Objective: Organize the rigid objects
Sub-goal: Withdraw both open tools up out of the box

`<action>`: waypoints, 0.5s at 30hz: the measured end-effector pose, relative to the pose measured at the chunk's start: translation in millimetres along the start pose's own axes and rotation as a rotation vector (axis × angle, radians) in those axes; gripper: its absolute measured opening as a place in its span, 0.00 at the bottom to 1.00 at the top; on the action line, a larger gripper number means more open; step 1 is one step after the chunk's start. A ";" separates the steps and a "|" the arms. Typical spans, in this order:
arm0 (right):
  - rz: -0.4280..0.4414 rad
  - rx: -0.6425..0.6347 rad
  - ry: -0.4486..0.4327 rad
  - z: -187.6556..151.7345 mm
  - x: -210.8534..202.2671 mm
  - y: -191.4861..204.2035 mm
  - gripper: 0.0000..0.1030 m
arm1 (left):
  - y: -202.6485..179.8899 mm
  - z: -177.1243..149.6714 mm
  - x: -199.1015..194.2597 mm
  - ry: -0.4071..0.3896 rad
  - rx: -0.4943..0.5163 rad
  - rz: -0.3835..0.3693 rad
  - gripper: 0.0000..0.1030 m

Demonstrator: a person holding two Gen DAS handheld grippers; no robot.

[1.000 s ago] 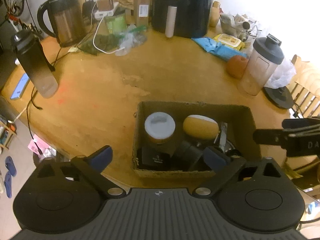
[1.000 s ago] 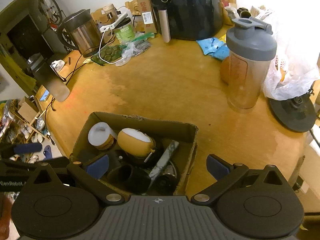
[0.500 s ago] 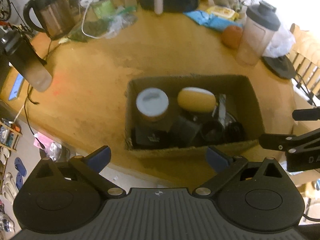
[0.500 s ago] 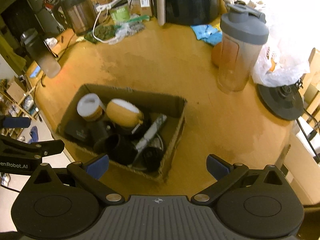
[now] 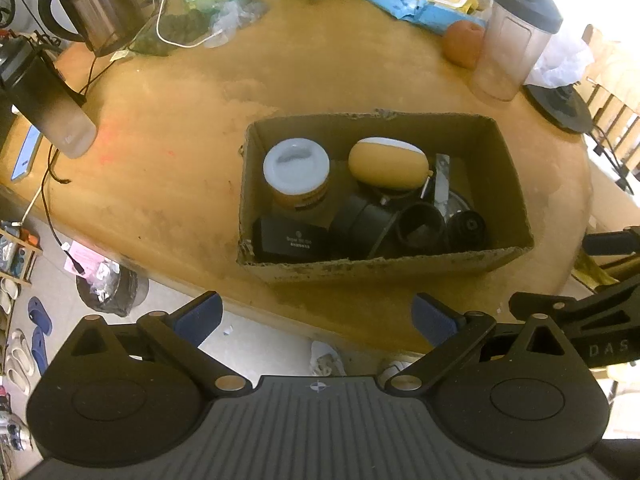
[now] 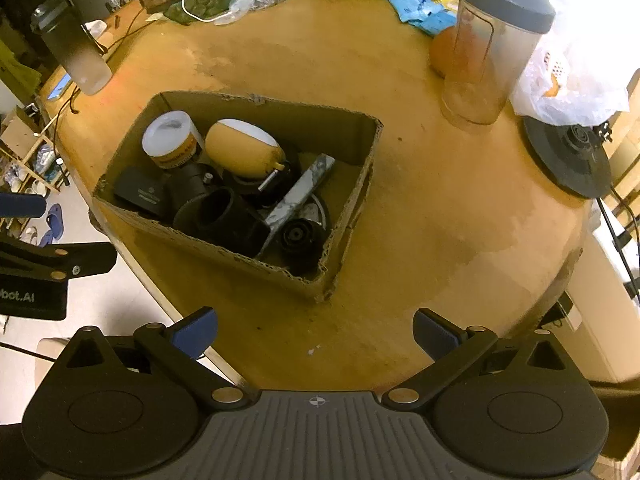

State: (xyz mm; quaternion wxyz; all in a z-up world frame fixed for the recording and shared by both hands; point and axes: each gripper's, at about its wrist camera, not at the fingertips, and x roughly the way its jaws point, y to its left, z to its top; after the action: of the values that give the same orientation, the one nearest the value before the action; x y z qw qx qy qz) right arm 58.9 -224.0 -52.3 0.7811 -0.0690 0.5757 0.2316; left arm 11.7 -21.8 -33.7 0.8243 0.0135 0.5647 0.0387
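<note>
We see the cardboard box (image 5: pixel 384 268) near the front edge of the wooden bench (image 5: pixel 168 128), packed with a white-lidded jar (image 5: pixel 297 168), a yellow rounded case (image 5: pixel 389 163), a flat black box (image 5: pixel 294 239), a grey marbled bar (image 6: pixel 301 194) and several dark round pieces, too jumbled to tell apart. Both the left gripper (image 5: pixel 316 316) and the right gripper (image 6: pixel 314 330) hang short of the box, fingers spread apart and holding nothing. Around the box stand a shaker bottle (image 6: pixel 494 46), a kettle (image 5: pixel 94 10) and a dark bottle (image 5: pixel 48 104). The black appliance behind is cut off by the frame's top edge.
</note>
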 end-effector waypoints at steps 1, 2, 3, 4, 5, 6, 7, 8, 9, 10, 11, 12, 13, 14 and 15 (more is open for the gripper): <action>-0.002 0.002 0.002 -0.3 0.3 -0.5 1.00 | 0.1 0.0 0.4 0.003 0.000 -0.001 1.00; -0.005 0.004 0.005 -0.7 0.8 -0.7 1.00 | 0.1 -0.2 0.8 0.006 0.001 -0.002 1.00; -0.006 0.004 0.007 -0.7 1.2 -1.2 1.00 | 0.2 -0.4 1.2 0.007 0.001 -0.002 1.00; -0.007 0.004 0.010 -0.6 1.7 -1.3 1.00 | 0.5 -0.4 1.4 0.009 0.002 -0.002 1.00; -0.007 0.004 0.013 -0.6 2.3 -1.2 1.00 | 0.7 -0.4 1.4 0.010 0.003 -0.002 1.00; -0.007 0.003 0.016 -0.6 3.2 -1.0 1.00 | 0.9 -0.3 1.5 0.012 0.004 -0.002 1.00; -0.006 0.001 0.018 -0.6 3.8 -0.5 1.00 | 1.0 -0.3 1.7 0.014 0.005 -0.002 1.00; -0.006 -0.001 0.019 -0.9 3.9 0.1 1.00 | 1.2 -0.2 1.6 0.015 0.005 -0.003 1.00; -0.006 -0.003 0.020 -1.0 3.9 0.6 1.00 | 1.3 -0.1 1.5 0.015 0.005 -0.006 1.00; -0.007 -0.003 0.021 -1.1 3.9 0.7 1.00 | 1.5 0.0 1.7 0.015 0.005 -0.009 1.00; -0.008 -0.003 0.022 -0.9 4.0 0.7 1.00 | 1.7 0.1 1.8 0.016 0.005 -0.012 1.00; -0.009 -0.002 0.022 -0.8 3.9 0.5 1.00 | 1.8 0.1 2.0 0.016 0.005 -0.013 1.00; -0.011 0.000 0.022 -0.6 3.9 0.5 1.00 | 1.9 0.1 2.1 0.015 0.006 -0.014 1.00; -0.012 0.002 0.022 -0.4 4.1 0.3 1.00 | 2.1 0.2 2.2 0.016 0.007 -0.016 1.00; -0.013 0.005 0.022 -0.1 4.7 0.0 1.00 | 2.1 0.0 2.4 0.015 0.007 -0.016 1.00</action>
State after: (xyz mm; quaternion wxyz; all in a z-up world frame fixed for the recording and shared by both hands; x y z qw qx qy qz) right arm 59.9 -222.7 -56.7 0.7764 -0.0733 0.5843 0.2246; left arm 12.5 -19.5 -35.8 0.8202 0.0118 0.5712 0.0300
